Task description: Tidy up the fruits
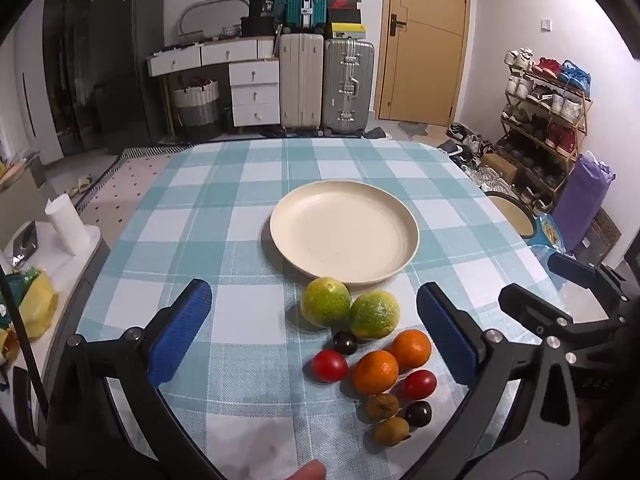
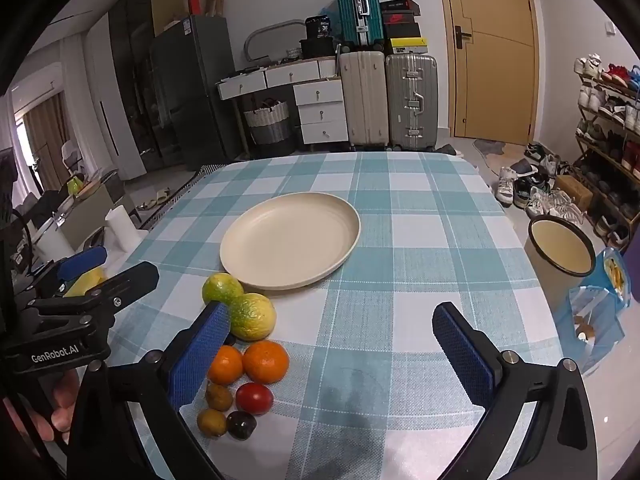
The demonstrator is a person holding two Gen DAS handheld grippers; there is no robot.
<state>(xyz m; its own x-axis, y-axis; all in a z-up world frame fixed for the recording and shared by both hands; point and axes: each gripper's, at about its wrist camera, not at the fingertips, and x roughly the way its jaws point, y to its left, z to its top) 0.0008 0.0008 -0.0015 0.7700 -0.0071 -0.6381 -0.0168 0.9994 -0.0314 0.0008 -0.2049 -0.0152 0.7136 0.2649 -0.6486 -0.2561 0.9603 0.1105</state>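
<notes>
Left wrist view shows the fruits [image 1: 372, 356] clustered just beside the empty cream plate [image 1: 280, 216], with the left gripper [image 1: 312, 336] and right gripper [image 2: 332, 352] both spread wide and holding nothing, so best to straddle one orange squarely before squeezing.

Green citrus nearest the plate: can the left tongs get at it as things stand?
Probably yes. The left tongs stand wide open and empty, with that green citrus ahead between the fingers. The second green citrus touches its right side, so the right finger has little room there.
</notes>
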